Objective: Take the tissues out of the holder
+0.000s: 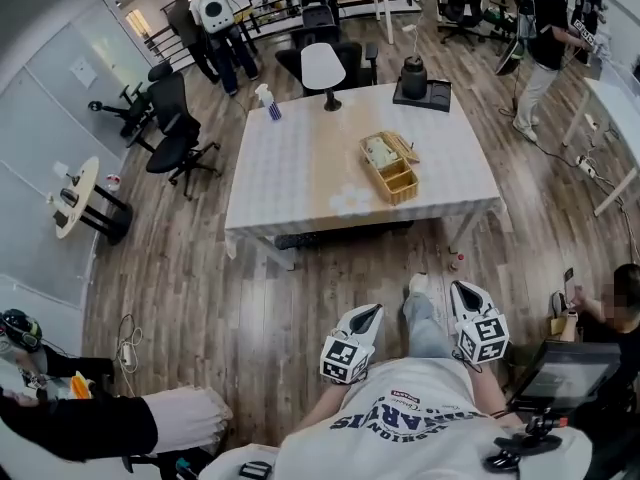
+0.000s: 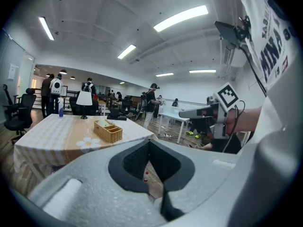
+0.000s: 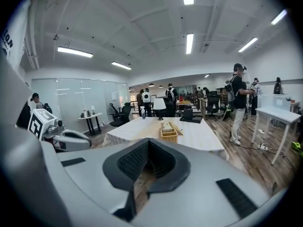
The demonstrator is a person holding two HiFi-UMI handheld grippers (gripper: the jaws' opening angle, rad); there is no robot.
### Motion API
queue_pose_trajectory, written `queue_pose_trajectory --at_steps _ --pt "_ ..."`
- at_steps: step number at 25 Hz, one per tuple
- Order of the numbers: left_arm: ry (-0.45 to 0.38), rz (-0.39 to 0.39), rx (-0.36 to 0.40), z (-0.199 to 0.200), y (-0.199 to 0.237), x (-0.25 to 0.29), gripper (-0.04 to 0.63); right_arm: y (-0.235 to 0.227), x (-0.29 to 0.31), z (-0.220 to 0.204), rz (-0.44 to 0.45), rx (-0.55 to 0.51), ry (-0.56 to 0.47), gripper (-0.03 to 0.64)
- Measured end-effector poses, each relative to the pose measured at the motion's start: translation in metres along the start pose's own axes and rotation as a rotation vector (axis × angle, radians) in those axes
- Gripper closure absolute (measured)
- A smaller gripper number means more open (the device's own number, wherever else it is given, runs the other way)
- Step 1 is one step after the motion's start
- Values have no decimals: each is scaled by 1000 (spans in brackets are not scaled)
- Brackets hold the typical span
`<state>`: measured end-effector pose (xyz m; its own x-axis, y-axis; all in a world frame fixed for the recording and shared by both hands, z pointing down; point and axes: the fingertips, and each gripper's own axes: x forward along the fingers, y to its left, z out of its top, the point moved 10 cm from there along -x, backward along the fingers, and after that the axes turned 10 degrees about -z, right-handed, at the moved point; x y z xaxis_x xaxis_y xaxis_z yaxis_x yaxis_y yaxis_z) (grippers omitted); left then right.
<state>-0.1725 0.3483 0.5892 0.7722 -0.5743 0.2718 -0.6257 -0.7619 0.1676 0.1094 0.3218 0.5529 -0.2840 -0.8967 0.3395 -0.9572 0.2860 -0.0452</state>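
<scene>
I am holding my left gripper (image 1: 368, 315) and my right gripper (image 1: 462, 290) low in front of my body, above the wooden floor (image 1: 200, 288). Both are staying well apart from the table (image 1: 290, 183). The jaws of the left gripper are pressing together, and nothing is sitting between them. The jaws of the right gripper are also lying closed on each other, and they are empty too.

The holder is a wicker basket (image 1: 400, 183), and it is standing on the pale tablecloth, toward the right side of the table as I am looking at it. The tissues (image 1: 378, 152) are lying inside it, in the larger compartment at the end farther from me. Both grippers are pointing toward this table, so the basket is showing small in each gripper view.

At the far edge of the table a lamp with a white shade (image 1: 322, 66) is standing, with a small spray bottle (image 1: 270, 102) to its left. To the right of the lamp a black jug (image 1: 414, 74) is sitting on a black tray (image 1: 441, 96).
</scene>
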Motion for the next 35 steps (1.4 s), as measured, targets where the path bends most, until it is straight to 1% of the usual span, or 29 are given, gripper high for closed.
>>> queue_pose_trajectory --at_steps 4,6,8,11,15,17,22,25,29,35 --pt "36 74 -53 -5 36 12 591 -6 68 18 65 -5 -13 609" --pt "49 107 -66 4 56 23 591 -13 98 32 86 -14 -23 609" --pt "54 127 -61 21 78 37 591 -23 122 49 91 -19 -38 609" --pt "78 132 -9 58 114 63 591 -38 161 67 91 14 -29 609" --pt "119 130 103 105 163 118 591 -63 226 82 117 58 5 609" --pt "124 123 119 125 184 148 591 -76 259 90 129 67 17 609" --pt "106 72 53 146 224 215 591 -107 332 108 148 88 48 609" --pt "79 60 32 161 244 243 591 -124 370 120 168 72 51 609" --pt "53 114 26 173 273 264 591 -144 414 125 185 69 62 609" --pt "34 188 26 183 295 254 591 -146 425 128 199 81 66 609"
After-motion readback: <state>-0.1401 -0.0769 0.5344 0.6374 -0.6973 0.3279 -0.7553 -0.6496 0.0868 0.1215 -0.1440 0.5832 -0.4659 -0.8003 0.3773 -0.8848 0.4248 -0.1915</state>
